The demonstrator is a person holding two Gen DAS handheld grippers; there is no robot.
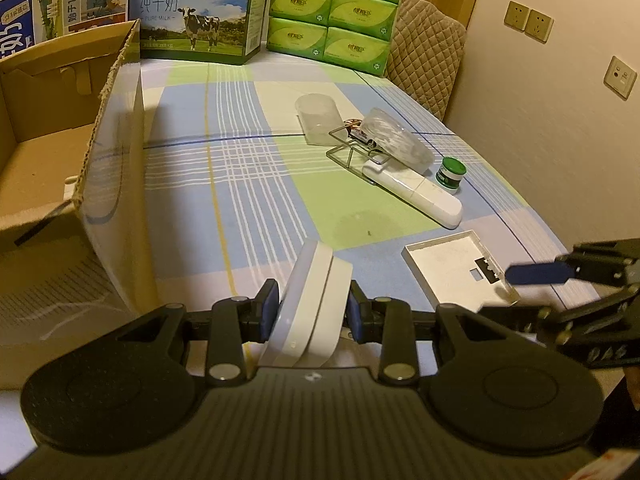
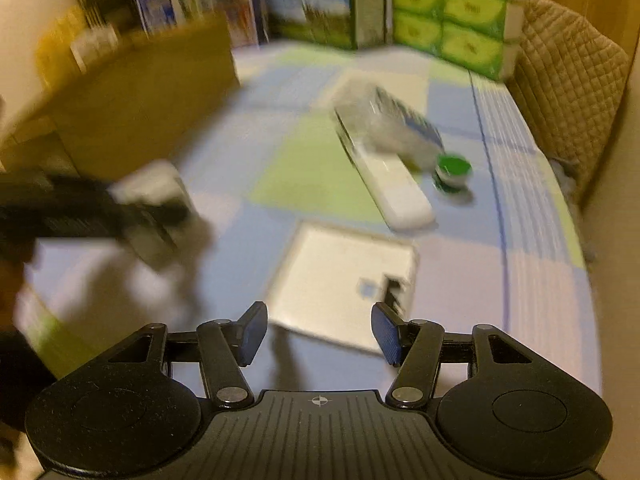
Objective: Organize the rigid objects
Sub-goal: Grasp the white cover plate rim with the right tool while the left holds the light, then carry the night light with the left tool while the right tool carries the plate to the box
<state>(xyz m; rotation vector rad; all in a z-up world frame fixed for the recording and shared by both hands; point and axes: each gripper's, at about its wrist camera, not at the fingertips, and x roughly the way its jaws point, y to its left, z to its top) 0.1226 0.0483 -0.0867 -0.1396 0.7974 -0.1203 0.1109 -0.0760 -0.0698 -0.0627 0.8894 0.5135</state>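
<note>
My left gripper is shut on a white boxy device, held edge-up above the checked tablecloth, just right of the open cardboard box. In the blurred right wrist view the left gripper and the white device show at the left. My right gripper is open and empty, just short of a flat white square lid, which also shows in the left wrist view. A long white case, a green-capped jar, a clear cup, a clear container and a wire rack lie further back.
A milk carton box and stacked green tissue packs stand along the table's far edge. A quilted chair back is at the far right by the wall. The right gripper's finger reaches in from the right.
</note>
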